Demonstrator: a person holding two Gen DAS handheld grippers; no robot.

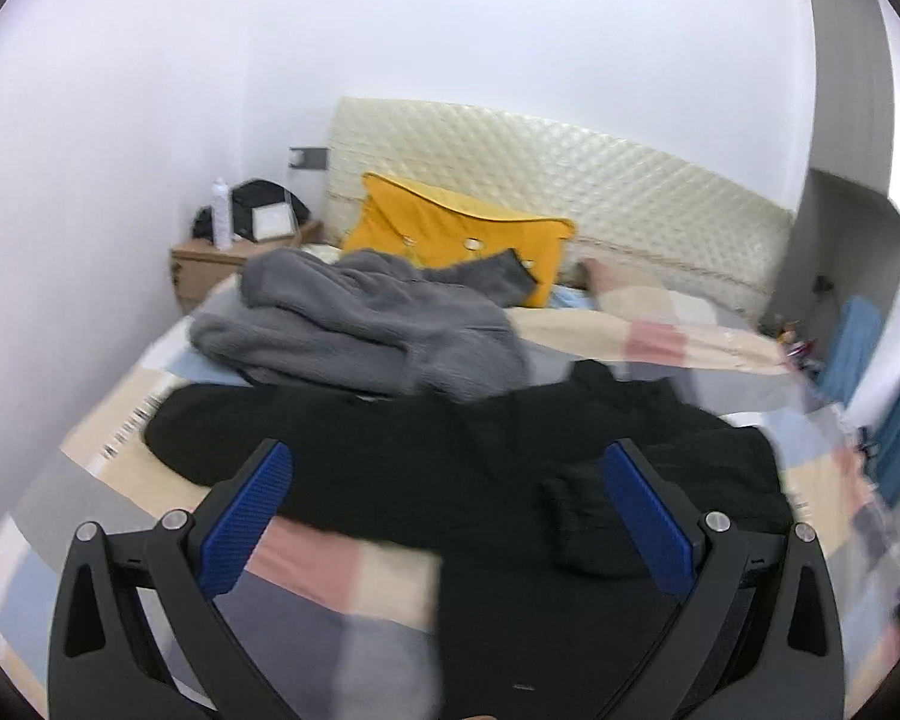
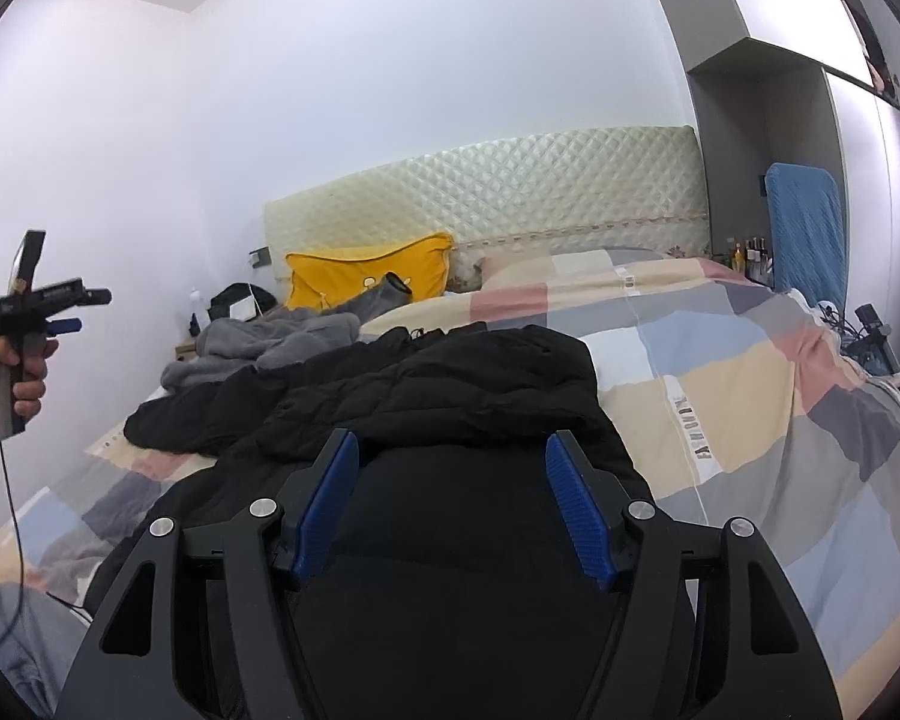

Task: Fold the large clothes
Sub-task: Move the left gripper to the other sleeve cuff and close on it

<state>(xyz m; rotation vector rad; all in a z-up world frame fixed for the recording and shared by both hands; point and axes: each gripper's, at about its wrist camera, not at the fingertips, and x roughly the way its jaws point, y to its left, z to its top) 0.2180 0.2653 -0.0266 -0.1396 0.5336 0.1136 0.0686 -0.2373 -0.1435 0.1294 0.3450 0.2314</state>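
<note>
I have both tools over the bed, and neither has hold of anything. The left tool (image 1: 447, 480) has its blue-padded fingers spread wide above the black puffy quilted jacket (image 1: 450, 462), and the right tool (image 2: 450, 468) is spread the same way, with the jacket's body filling the space between and below its fingers. The jacket lies rumpled across the pastel checked duvet (image 2: 720, 396), one sleeve trailing out to the left and the hem hanging toward me over the bed's near edge.

My main worry is the grab itself. The jacket is thick, slick and bunched, so I think a pinch could catch only the top layer, or several layers at once, and a fold made from that would come out skewed. I cannot tell where the seams or the far sleeve lie in the dark fabric, and the left view is smeared, so aiming at a corner is partly guesswork.

The crumpled grey fleece garment (image 1: 354, 330) touches the jacket's far edge. If I drag or flip the jacket that way, I expect the two could tangle or the fleece could be carried along.

The hem overhanging the near edge could also pull the whole jacket off the bed if I lift carelessly.
</note>
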